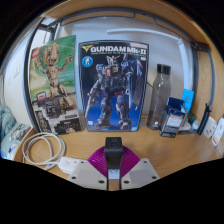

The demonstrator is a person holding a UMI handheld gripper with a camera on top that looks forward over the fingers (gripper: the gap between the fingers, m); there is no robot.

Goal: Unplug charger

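A small black charger (114,148) stands upright between my two magenta pads (99,160), and both press on its sides. My gripper (114,163) is shut on it, low over the wooden table (170,150). A paler part of the charger shows just below the black block, down between the fingers. No cable leading from the charger is visible. A white socket block (212,128) sits at the far right of the table, well apart from the charger.
A coiled white cable (40,148) lies left of the fingers. Beyond them a Gundam model box (113,85) and a Groot figure box (55,85) stand upright. To their right are a clear bottle (159,95) and a blue object (178,112).
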